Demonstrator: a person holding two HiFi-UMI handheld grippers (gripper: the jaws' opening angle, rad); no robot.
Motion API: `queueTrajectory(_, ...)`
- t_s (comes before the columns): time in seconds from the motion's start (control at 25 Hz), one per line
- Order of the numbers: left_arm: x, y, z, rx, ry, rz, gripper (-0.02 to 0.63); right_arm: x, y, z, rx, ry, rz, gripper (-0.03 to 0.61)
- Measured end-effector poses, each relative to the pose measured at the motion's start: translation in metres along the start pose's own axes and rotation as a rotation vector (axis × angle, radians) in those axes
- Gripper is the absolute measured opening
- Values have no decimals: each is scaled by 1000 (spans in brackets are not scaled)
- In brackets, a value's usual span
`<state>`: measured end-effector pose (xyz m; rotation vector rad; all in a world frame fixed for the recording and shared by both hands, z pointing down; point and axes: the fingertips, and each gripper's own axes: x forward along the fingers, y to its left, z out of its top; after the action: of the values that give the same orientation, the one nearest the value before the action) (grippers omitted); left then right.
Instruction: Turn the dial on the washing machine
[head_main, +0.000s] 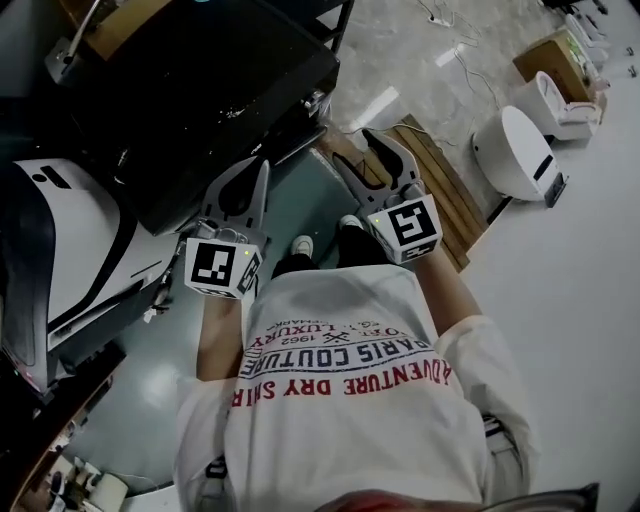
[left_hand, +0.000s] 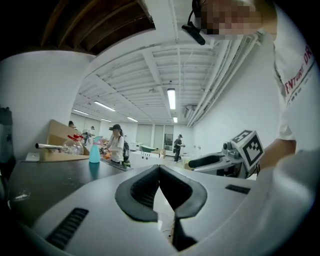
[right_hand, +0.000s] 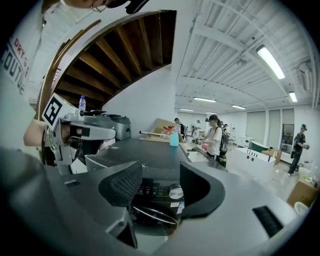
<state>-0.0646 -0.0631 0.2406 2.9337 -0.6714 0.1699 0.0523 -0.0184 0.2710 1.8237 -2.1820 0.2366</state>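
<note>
shirt (head_main: 345, 380): white tee, red and blue print, fills head view at 6 o'clock. bare forearms (head_main: 452, 288) run from it to both grippers.
left gripper (left_hand: 159, 171): jaw tips touching, pads bow apart behind the tips, nothing between them. head view: sits at 9 o'clock of the other gripper, marker cube (head_main: 222, 266) toward the body, tips aimed at 12.
right gripper (right_hand: 160, 181): jaws stand well apart, empty, pads touch nothing. head view: tips aimed at about 11, its own cube toward the body.
shoes (head_main: 301, 244): two white toes on grey-green floor (head_main: 130, 410), between the two cubes.
dial (right_hand: 175, 192): round silver knob on the washer's front. right gripper view: framed in the jaw gap, about 5 o'clock from frame centre, nearer the right pad. well beyond the tips, no contact.
washing machine (head_main: 200, 90): black top, head view 11 o'clock, just ahead of left gripper. right gripper view: dark control panel (right_hand: 150, 189) at 9 o'clock of dial, door rim (right_hand: 156, 214) at 7 o'clock below it.
white unit (head_main: 70, 250): white housing, black trim, head view 9 o'clock, beside washing machine.
pallet (head_main: 445, 185): wooden, on the floor, head view 2 o'clock.
spray bottle (right_hand: 174, 137): light blue, upright at far edge of the dark top, 12 o'clock from dial.
cardboard box (right_hand: 161, 125): at 10 o'clock of spray bottle, farther back.
people (right_hand: 216, 134): several standing far back. nearest one wears cap and backpack, at 3 o'clock of spray bottle.
</note>
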Motion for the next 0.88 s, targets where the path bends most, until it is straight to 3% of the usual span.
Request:
queueTrajectory(0.28, 13, 5, -11, -43, 15, 232, 15, 47, -23, -30, -53, 62, 188, 245)
queueTrajectory(0.6, 27, -6, -51, -58, -25, 449, 15, 92, -51, -80, -146, 113, 263, 261)
queueTrajectory(0.88, 33, -3, -95, -76, -6, 558, 15, 129, -55, -122, -197, 133, 305, 275)
